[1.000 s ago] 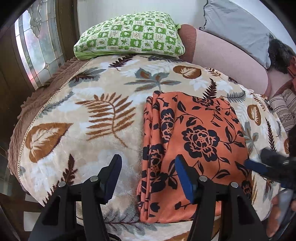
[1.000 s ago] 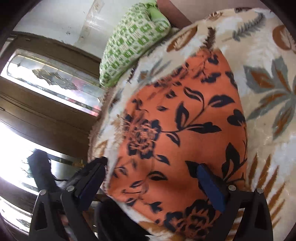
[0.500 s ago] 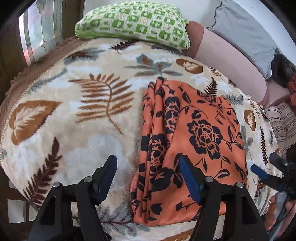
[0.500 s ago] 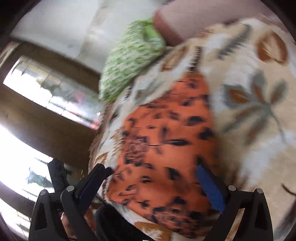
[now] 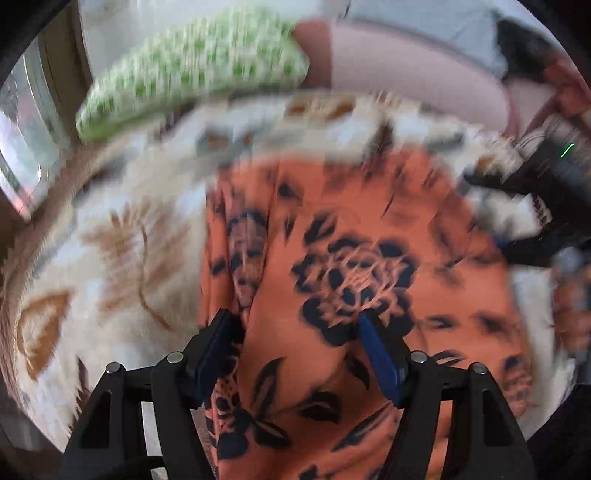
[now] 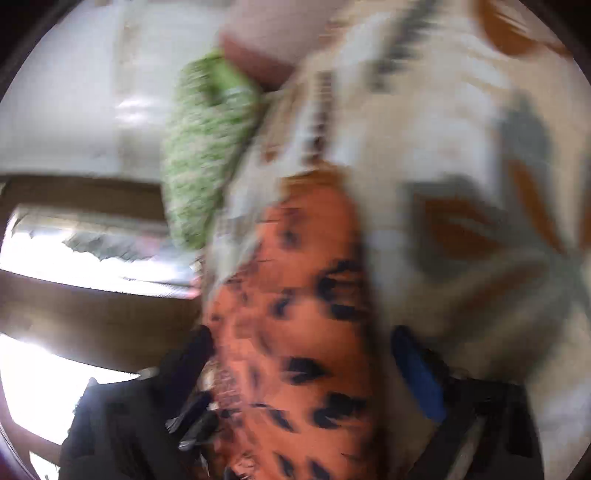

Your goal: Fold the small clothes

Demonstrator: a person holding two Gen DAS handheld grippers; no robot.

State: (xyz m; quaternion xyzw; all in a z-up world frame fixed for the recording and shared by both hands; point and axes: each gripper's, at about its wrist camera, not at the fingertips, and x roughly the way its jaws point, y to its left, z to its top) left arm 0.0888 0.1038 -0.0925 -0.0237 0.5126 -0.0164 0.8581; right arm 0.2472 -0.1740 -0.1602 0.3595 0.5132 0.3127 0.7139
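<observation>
An orange cloth with black flowers (image 5: 351, 266) lies folded on a leaf-patterned blanket (image 5: 122, 243). My left gripper (image 5: 295, 354) is open, its blue-padded fingers spread over the near left part of the cloth. My right gripper (image 6: 303, 369) is open too, with the cloth (image 6: 295, 314) between its fingers. It also shows in the left wrist view (image 5: 546, 206) at the cloth's far right edge. Both views are blurred by motion.
A green patterned pillow (image 5: 192, 70) and a pink bolster (image 5: 399, 77) lie at the head of the bed. A grey pillow (image 5: 424, 18) sits behind them. A window with patterned glass (image 6: 74, 243) is at the left.
Both grippers have moved forward over the cloth. The left now straddles its left part, and the right has swung toward its far right edge. Both stay open.
</observation>
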